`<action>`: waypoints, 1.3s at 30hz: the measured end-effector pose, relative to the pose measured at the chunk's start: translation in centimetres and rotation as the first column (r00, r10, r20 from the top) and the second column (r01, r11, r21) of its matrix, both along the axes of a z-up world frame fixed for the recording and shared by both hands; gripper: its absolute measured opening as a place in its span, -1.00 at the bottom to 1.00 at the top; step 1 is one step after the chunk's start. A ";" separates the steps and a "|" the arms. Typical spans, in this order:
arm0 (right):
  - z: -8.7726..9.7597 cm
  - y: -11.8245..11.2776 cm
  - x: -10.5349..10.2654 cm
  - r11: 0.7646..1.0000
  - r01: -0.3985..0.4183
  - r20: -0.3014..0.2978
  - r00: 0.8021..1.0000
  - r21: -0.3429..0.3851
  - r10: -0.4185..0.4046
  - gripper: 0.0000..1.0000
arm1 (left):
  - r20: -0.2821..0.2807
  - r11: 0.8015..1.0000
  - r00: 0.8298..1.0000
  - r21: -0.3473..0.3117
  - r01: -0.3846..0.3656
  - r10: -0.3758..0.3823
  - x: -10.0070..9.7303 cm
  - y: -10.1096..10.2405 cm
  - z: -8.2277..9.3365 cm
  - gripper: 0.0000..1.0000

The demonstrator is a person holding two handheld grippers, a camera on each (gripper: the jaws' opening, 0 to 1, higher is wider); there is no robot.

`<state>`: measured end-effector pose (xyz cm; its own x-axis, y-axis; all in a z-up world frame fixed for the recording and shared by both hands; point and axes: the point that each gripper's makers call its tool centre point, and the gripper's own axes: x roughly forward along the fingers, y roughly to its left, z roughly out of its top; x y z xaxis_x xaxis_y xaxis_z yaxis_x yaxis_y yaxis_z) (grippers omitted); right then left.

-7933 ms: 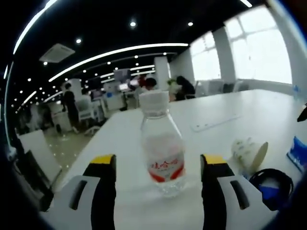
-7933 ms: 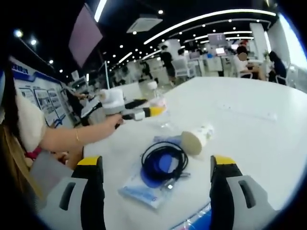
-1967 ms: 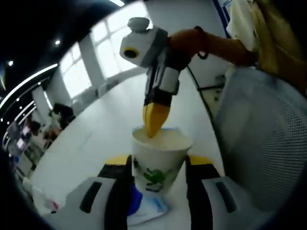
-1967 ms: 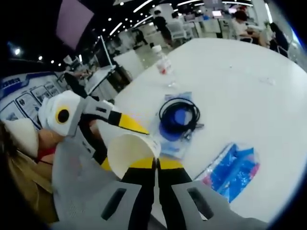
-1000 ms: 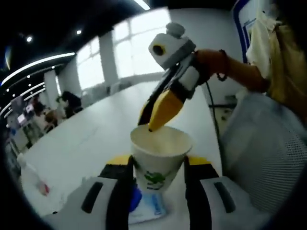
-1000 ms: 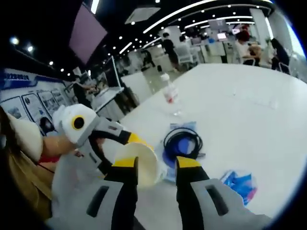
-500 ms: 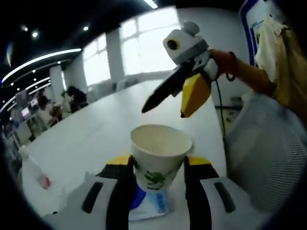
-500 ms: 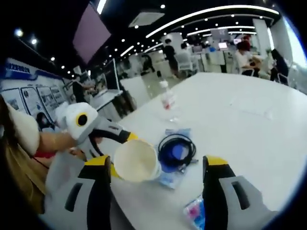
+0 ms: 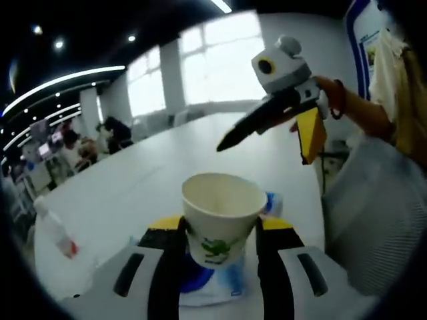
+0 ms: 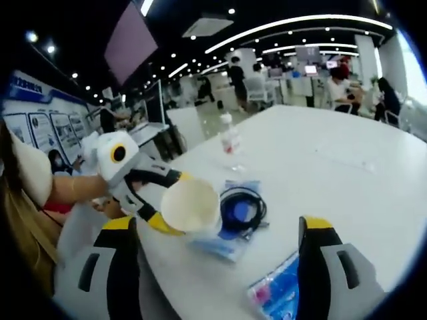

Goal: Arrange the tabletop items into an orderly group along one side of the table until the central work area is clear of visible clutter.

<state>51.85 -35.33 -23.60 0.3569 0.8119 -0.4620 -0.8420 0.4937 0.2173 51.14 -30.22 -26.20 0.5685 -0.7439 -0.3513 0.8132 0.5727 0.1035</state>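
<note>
My left hand-held gripper (image 9: 217,230) is clamped on the paper cup (image 9: 223,213), one jaw pressed on each side of it, mouth up and open toward me. Right under the cup I see a flat clear packet (image 9: 215,288) with a blue patch, lying on the white surface (image 9: 147,193). Off to the left of this hand-held gripper, near the surface's edge, stands a water bottle (image 9: 55,235) with a red label. Up and to the right, my right hand-held gripper (image 9: 273,130) hangs above the surface, its jaws spread wide apart.

From the right hand-held gripper (image 10: 217,230), jaws apart with nothing between them, I look across at the left hand-held gripper (image 10: 163,200) gripping the cup (image 10: 191,205). Just beside the cup is a coiled black cable (image 10: 243,210) on the clear packet (image 10: 220,248). Closer to my right jaw lies a blue and pink packet (image 10: 280,283). The bottle (image 10: 230,141) stands farther off, beyond the cable.
</note>
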 end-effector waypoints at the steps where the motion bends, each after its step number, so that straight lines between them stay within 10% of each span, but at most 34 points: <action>1: -0.1 -0.1 0.1 1.000 0.004 0.001 1.000 -0.001 -0.004 0.99 | 0.004 1.000 1.000 0.004 -0.008 0.008 0.1 0.1 0.0 -0.22; 39: -2.8 -1.4 -0.2 1.000 0.002 -0.062 0.998 -0.030 -0.004 0.99 | 0.047 0.969 0.969 -0.056 -0.239 0.241 7.6 4.1 1.5 -0.22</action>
